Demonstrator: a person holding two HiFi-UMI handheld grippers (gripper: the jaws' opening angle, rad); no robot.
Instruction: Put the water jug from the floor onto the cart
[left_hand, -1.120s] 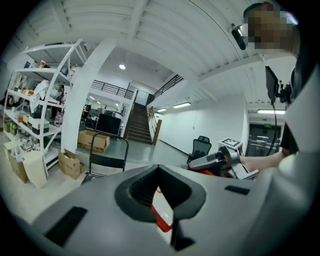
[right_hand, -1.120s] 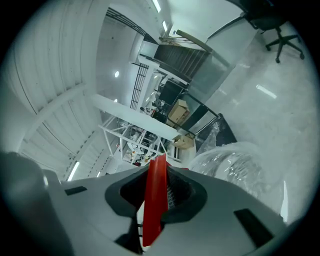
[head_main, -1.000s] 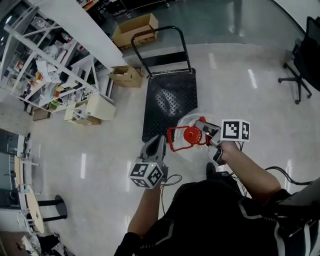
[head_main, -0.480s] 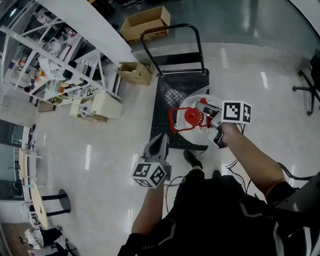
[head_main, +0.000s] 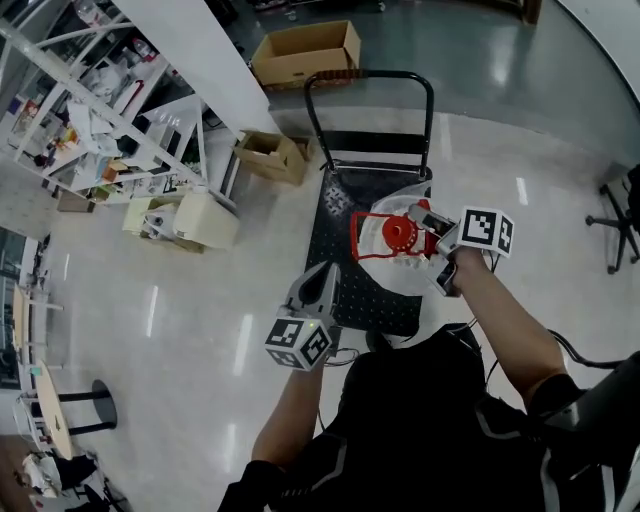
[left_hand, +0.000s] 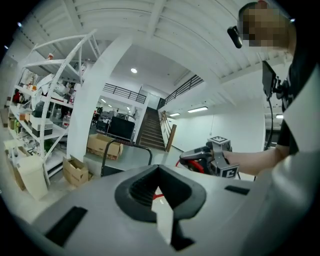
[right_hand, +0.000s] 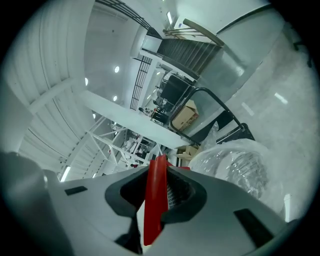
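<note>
My R gripper (head_main: 425, 228) is clenched on the red handle (head_main: 368, 242) of the water jug (head_main: 392, 268). In the right gripper view the red strap runs straight btwn my pads, pinched from both sides. The jug is clear w/ a red cap (head_main: 398, 235) and hangs under that grip over the cart (head_main: 345, 300). It's on the right side of the black deck, closer to the push bar (head_main: 370, 76) than to the cart's near edge. Can't tell if its base touches the deck.

My L gripper (head_main: 320, 280) has its jaw tips together w/ nothing btwn them. It's at the cart's left edge, near-end corner, pointing toward the push bar, apart from the jug. From the left gripper view I see the R gripper and the red handle off to the right, w/ the push bar ahead.

Beyond the push bar is a big open cardboard box (head_main: 305, 52) on the floor. Left of the cart there's a smaller open box (head_main: 270, 155), then a cream bin (head_main: 205, 218), and further left a white shelving rack (head_main: 90, 110) full of clutter. Well off the cart's right side is an office chair (head_main: 625, 215), at the pic's edge.
</note>
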